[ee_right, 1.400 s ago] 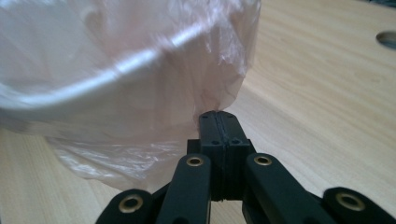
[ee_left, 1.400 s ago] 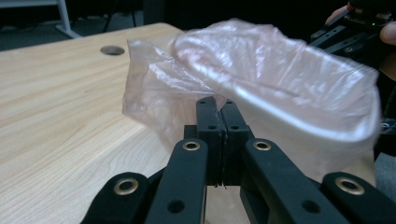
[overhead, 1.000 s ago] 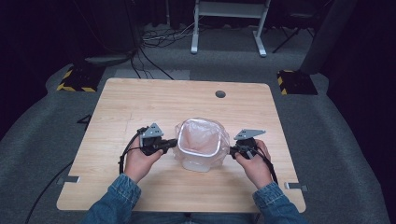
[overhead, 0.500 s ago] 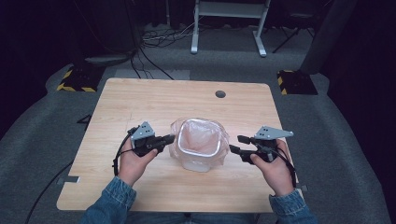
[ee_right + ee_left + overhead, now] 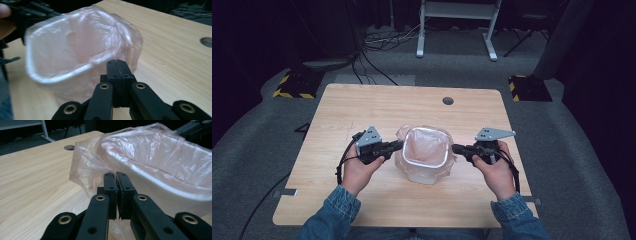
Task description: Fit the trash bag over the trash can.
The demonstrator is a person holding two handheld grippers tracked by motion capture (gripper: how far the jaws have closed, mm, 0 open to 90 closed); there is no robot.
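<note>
A white bin [image 5: 428, 174] lined with a thin pink plastic bag [image 5: 426, 146] stands at the table's middle front. My left gripper [image 5: 401, 145] is at the bag's left edge, shut on a fold of the film; in the left gripper view its jaws [image 5: 116, 173] pinch the bag [image 5: 155, 150] beside the bin's wall [image 5: 162, 195]. My right gripper [image 5: 455, 148] is at the bag's right edge. Its jaws have just been closing and in the right gripper view they [image 5: 116, 61] are shut on the bag [image 5: 75, 42] where it folds over the rim [image 5: 50, 78].
The wooden table [image 5: 362, 110] has a round cable hole [image 5: 448, 101] at the back right. Beyond its far edge stand a white frame [image 5: 457, 25] and floor cables. Yellow-black striped blocks [image 5: 292, 82] lie on the grey carpet at both back corners.
The right gripper pulled away to the right, opened, then came back to the bag's right edge and shut, a little higher than before. The left gripper rose slightly, still holding the bag's left edge.
</note>
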